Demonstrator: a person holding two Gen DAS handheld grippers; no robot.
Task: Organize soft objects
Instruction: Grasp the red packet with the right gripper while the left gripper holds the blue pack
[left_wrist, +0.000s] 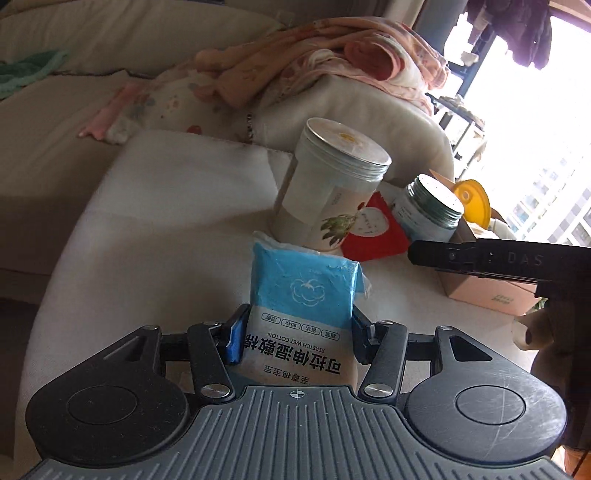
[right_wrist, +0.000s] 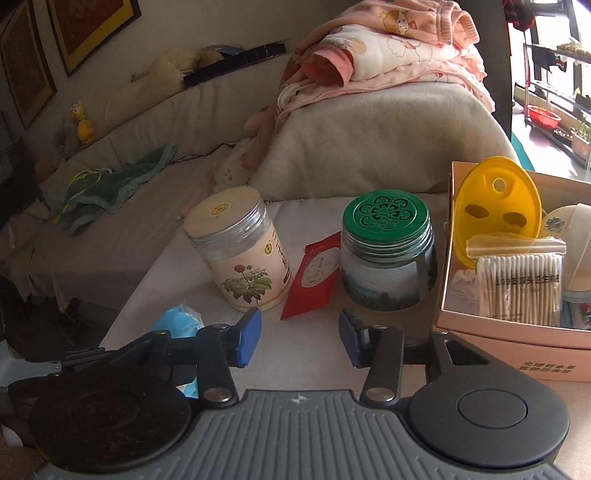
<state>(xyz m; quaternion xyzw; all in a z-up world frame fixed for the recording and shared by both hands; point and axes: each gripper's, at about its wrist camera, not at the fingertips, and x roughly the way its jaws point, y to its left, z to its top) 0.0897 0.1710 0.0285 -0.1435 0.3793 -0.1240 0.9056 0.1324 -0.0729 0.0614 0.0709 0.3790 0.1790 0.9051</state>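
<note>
On white cloth (right_wrist: 303, 354) beside a sofa (right_wrist: 369, 147) stand 2 jars. Left gripper (left_wrist: 299, 332) clamps a blue-white wipes pack (left_wrist: 303, 295); right gripper (right_wrist: 301, 332) is open, empty.

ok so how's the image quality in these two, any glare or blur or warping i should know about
Left wrist view: the window at right is blown out white, the pink blanket and sofa behind are soft, and the wet cotton pack in the left gripper is sharp. Right wrist view: more even light, with the picture frames bowed by the fisheye and mild glare on the cotton swab bag.
</note>
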